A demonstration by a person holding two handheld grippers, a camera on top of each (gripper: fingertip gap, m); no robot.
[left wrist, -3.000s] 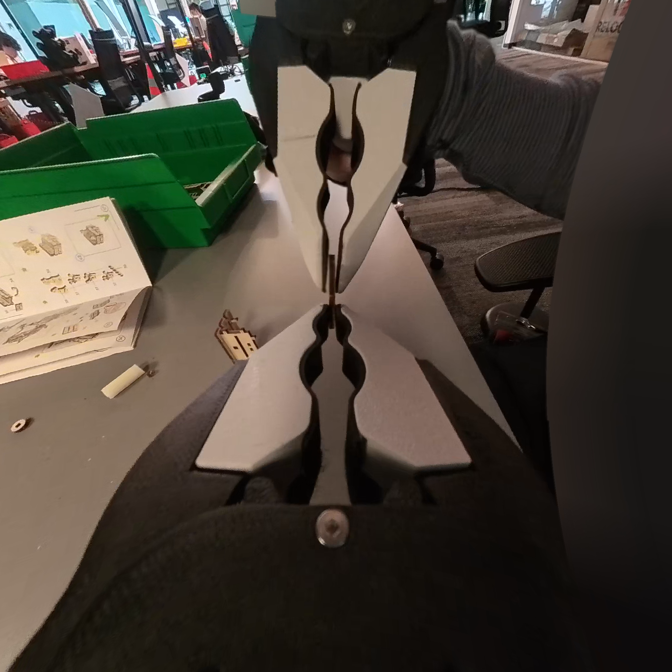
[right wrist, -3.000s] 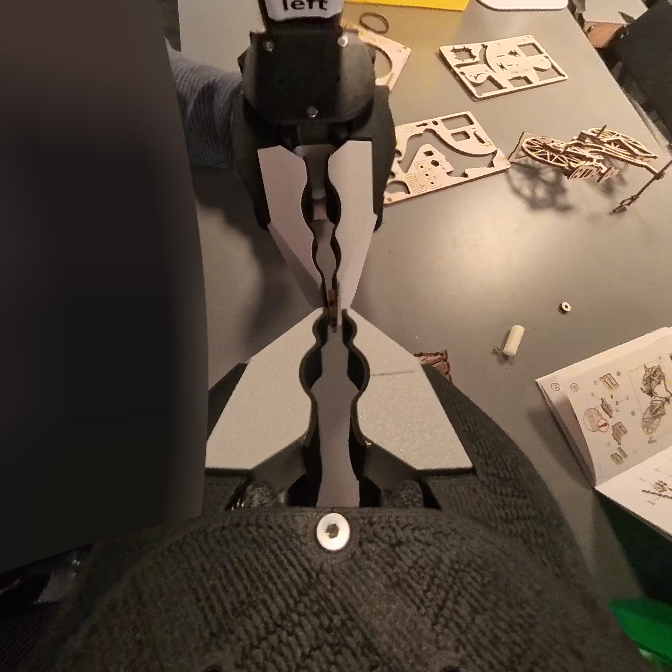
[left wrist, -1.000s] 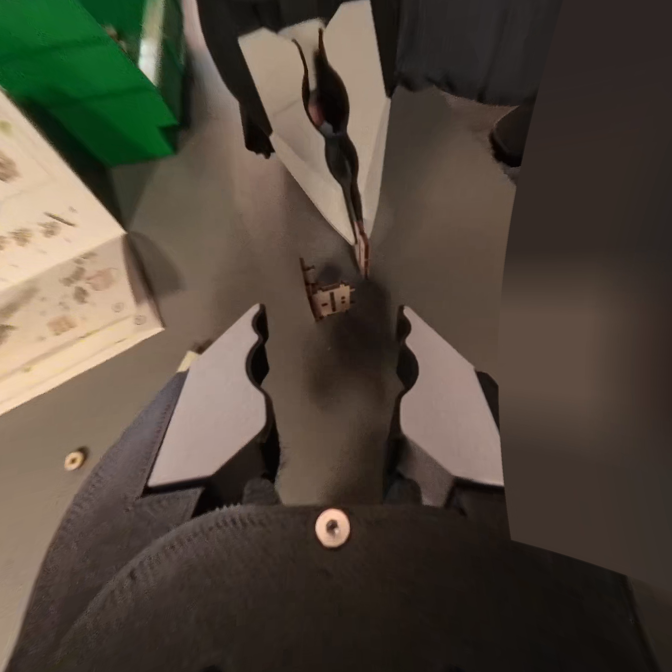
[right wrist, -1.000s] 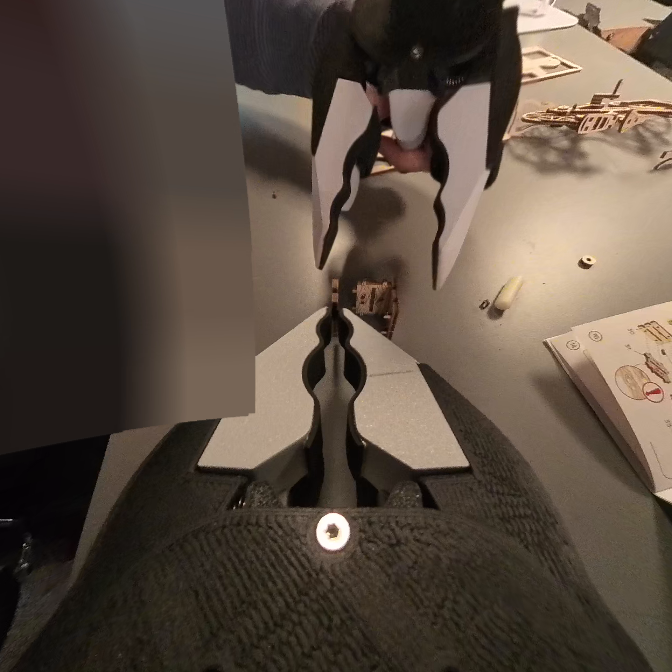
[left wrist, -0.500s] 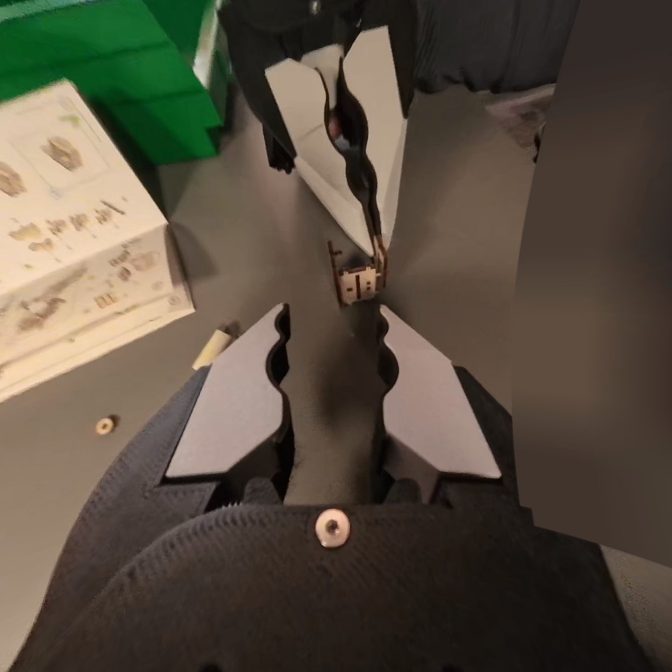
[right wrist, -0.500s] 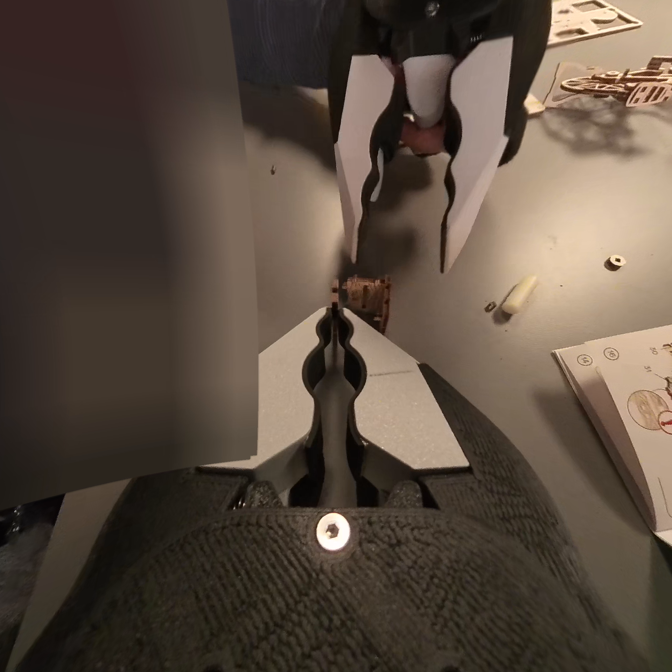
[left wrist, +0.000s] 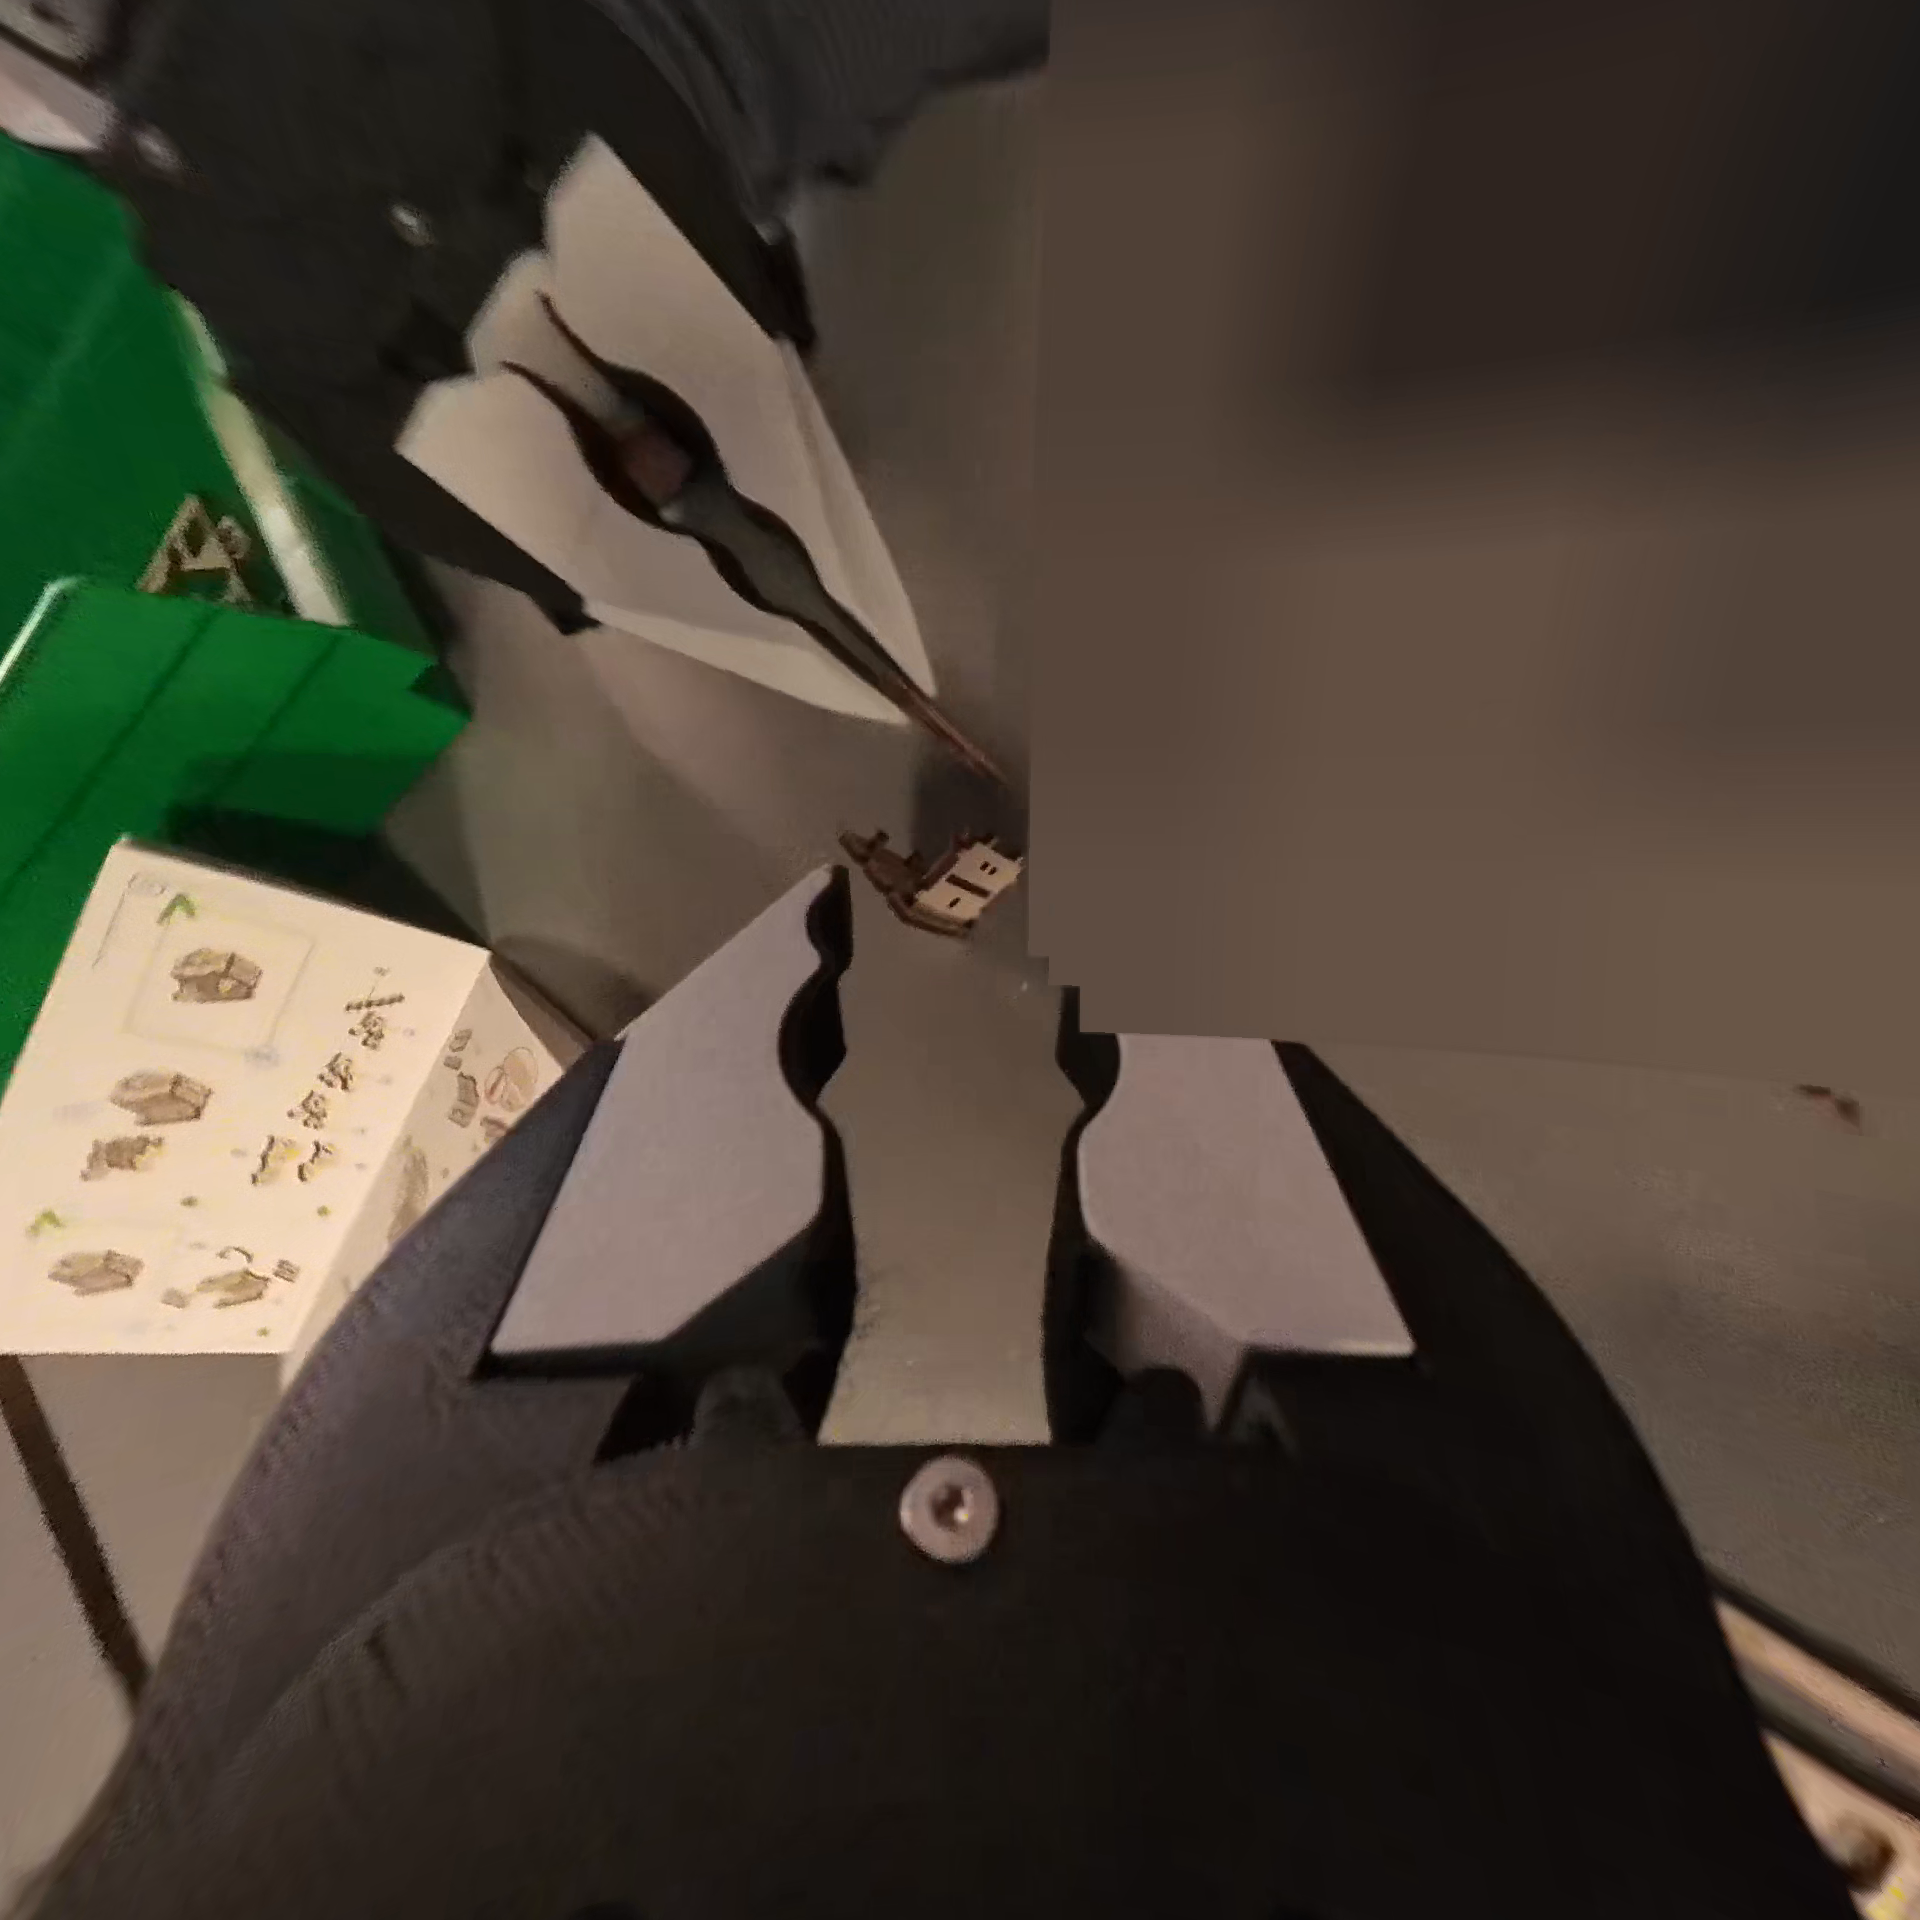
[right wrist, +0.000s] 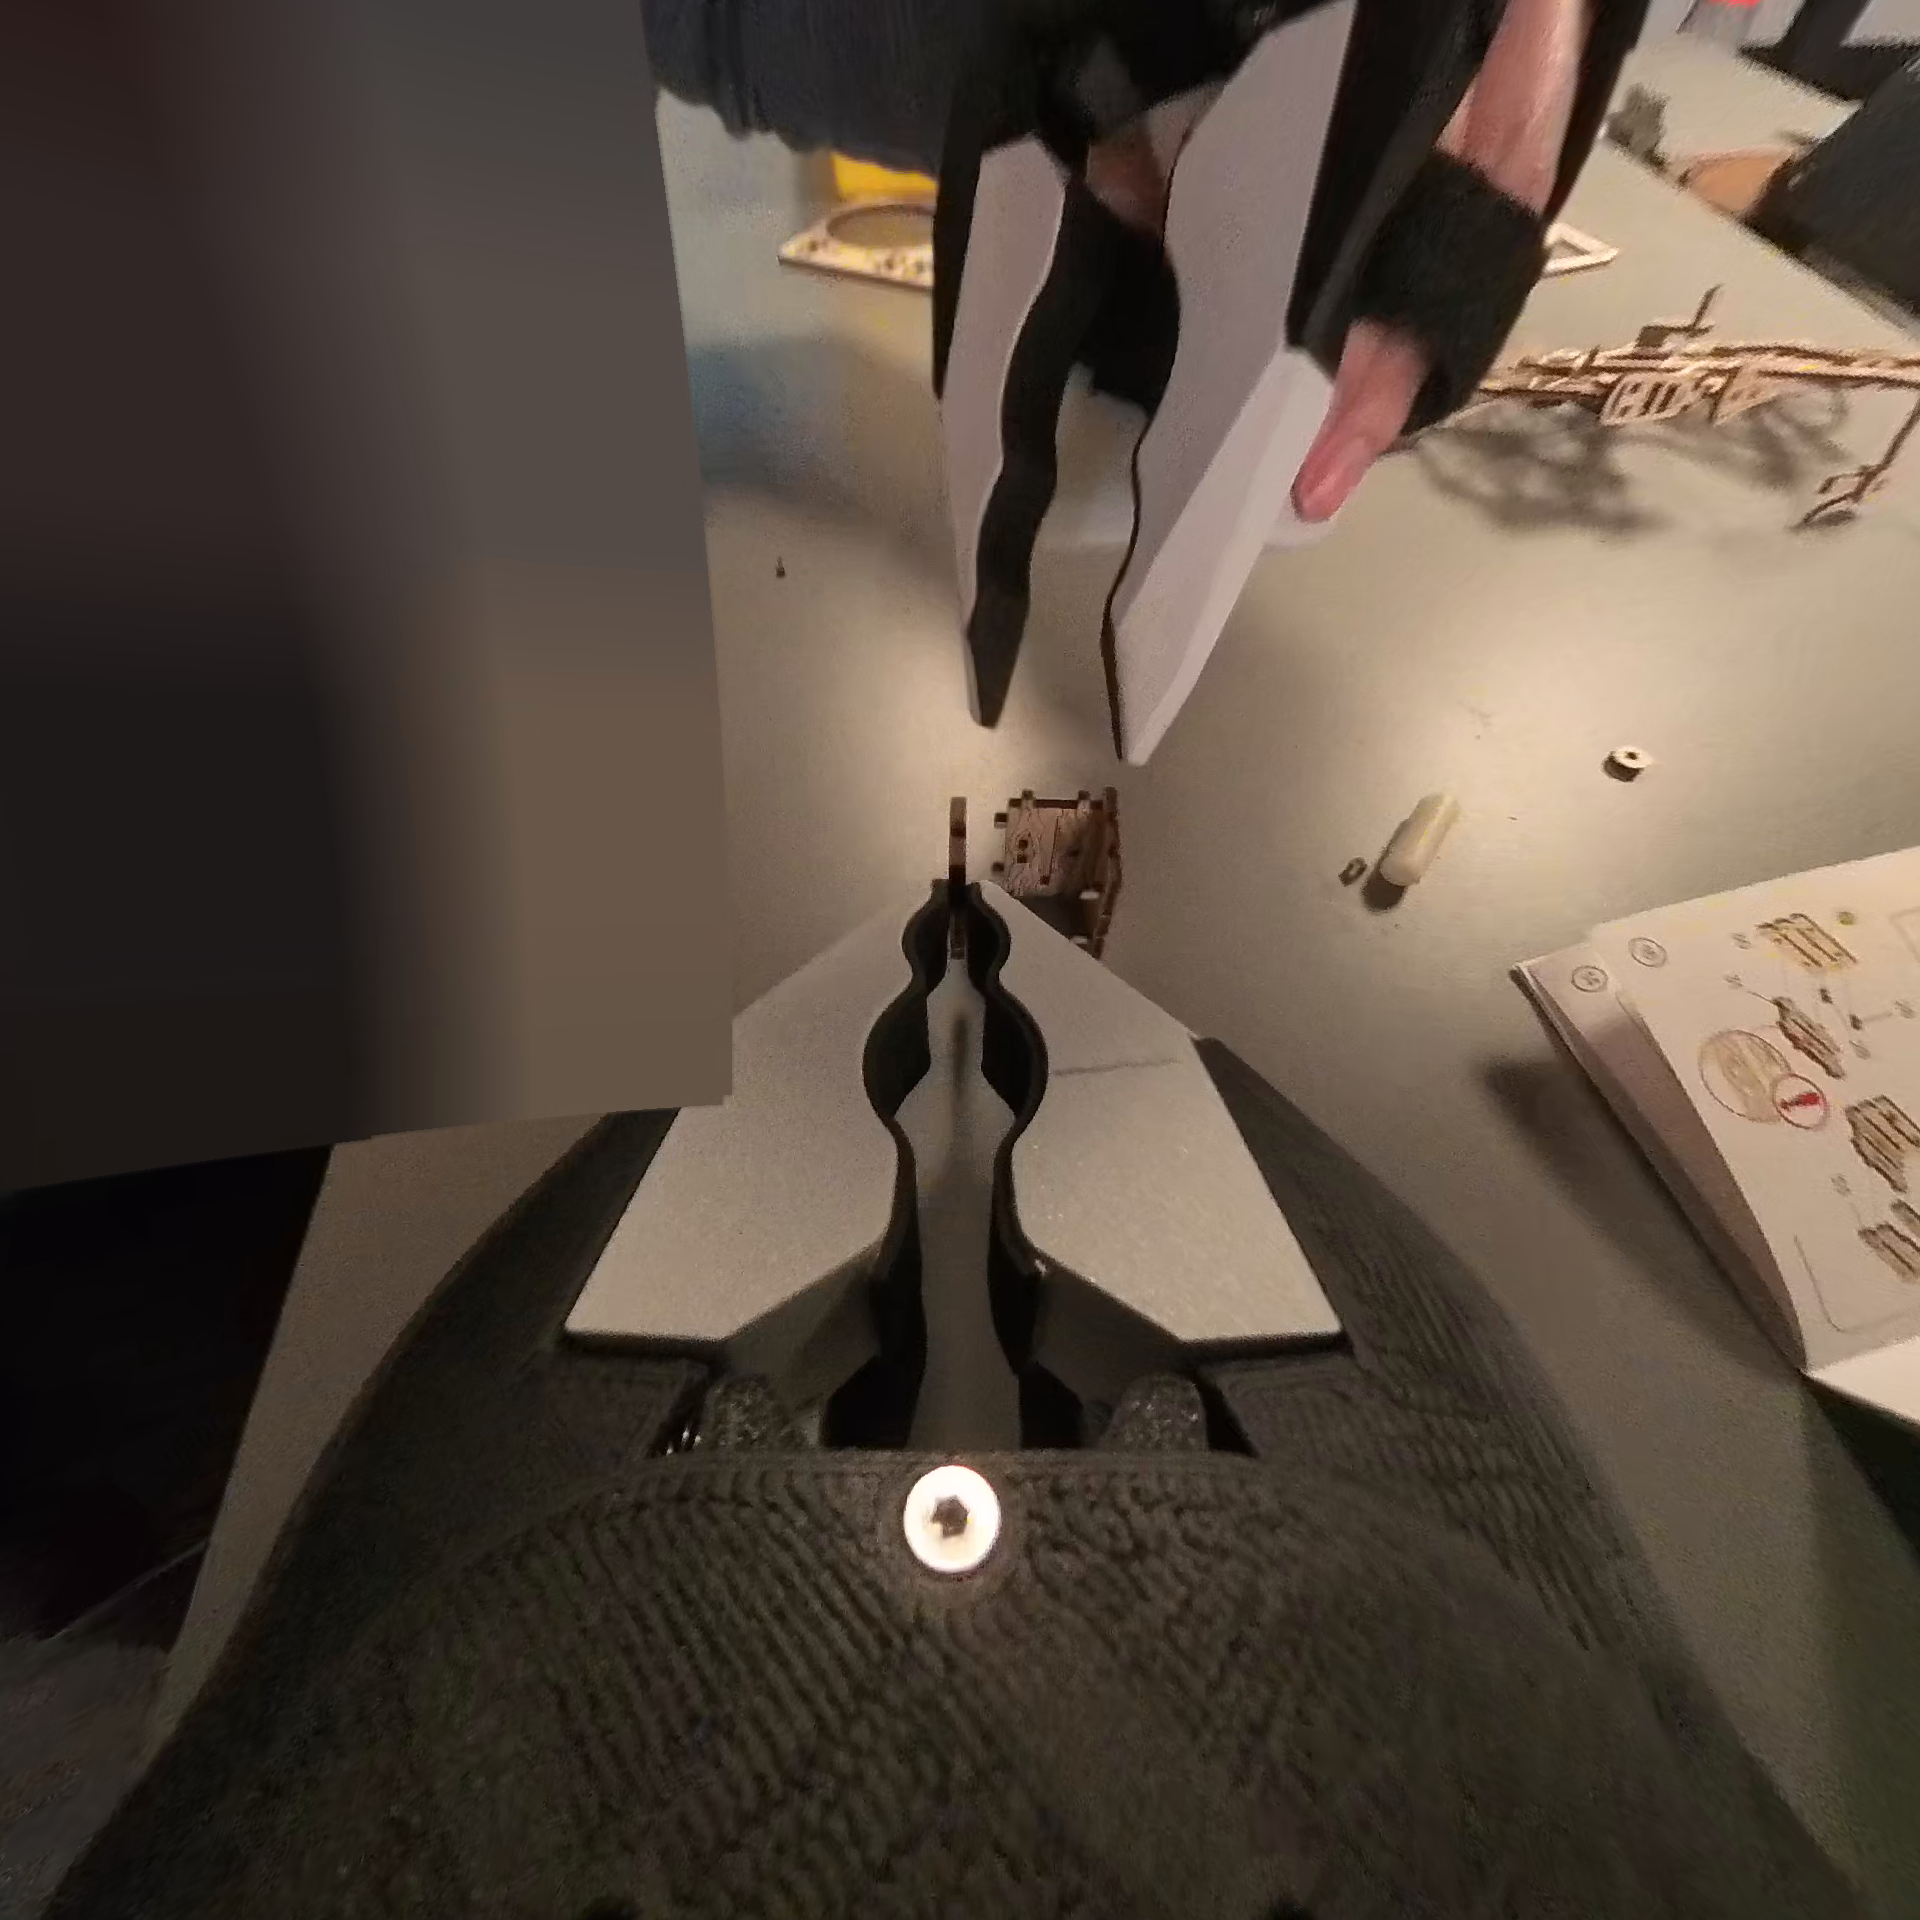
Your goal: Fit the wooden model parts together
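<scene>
Swung since half a second ago: left gripper [right wrist: 1049,738] now tilted, green bin [left wrist: 156,665] pushed toward 9 o'clock in the left wrist view, instruction booklet [left wrist: 208,1101] slid down to 8 o'clock. Narrowed a little too, though jaws parted with a clear gap and nothing between them. Hovering just above the small wooden assembly [right wrist: 1060,857], not touching it. Bare fingertip [right wrist: 1340,457] of the holding hand resting on the outer face of the far finger at 1 o'clock in the right wrist view.

Right gripper [right wrist: 958,899] pinched tight on a thin flat wooden piece [right wrist: 956,831], held edge-on and upright, sticking out past the tips. Just beside the small wooden assembly, at its 9 o'clock; contact between them impossible to judge. Same piece [left wrist: 951,732] seen from the left wrist view as a dark sliver poking from the closed tips at 12 o'clock, above the assembly [left wrist: 951,878], right edge cut off by a blur patch.

Lying on the grey table [right wrist: 1455,644]: cream peg [right wrist: 1418,831] and small metal washer [right wrist: 1628,761] at 3 o'clock of the assembly, wooden frame model [right wrist: 1662,384] at 2 o'clock, punched plywood sheet [right wrist: 862,244] at 12 o'clock.
</scene>
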